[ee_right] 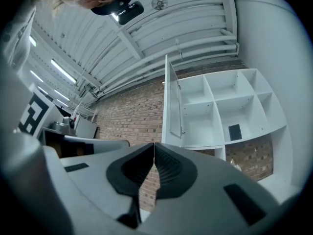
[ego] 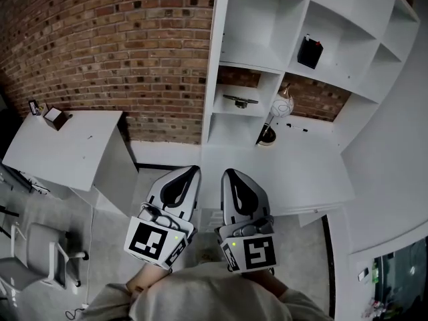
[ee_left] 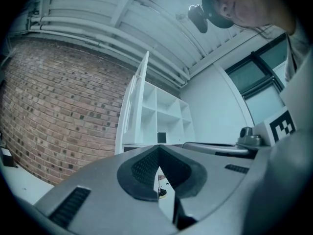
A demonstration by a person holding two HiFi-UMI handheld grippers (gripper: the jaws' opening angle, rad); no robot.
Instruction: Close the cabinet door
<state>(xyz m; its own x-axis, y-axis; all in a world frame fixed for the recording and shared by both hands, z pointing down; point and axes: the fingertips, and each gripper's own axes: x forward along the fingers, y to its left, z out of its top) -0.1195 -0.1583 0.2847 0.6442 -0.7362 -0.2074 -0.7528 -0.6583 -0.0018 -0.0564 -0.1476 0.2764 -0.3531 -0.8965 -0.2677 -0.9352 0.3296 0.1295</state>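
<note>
Brick wall [ego: 120, 52] backs a white shelf cabinet [ego: 348, 52]. Its cabinet door [ee_right: 172, 102] stands swung out from the left edge of the upper compartments and is seen nearly edge-on in both gripper views. The two grippers are held side by side low in the head view, close to the person's body, pointing toward the cabinet and well apart from the door. The left tongs [ego: 192, 170] are clenched tip to tip with nothing between them, and the right tongs [ego: 229, 174] are likewise clenched and empty. A black box [ego: 309, 51] sits in one upper compartment. A second white tabletop [ego: 67, 152] at the left carries a small box [ego: 55, 117].
</note>
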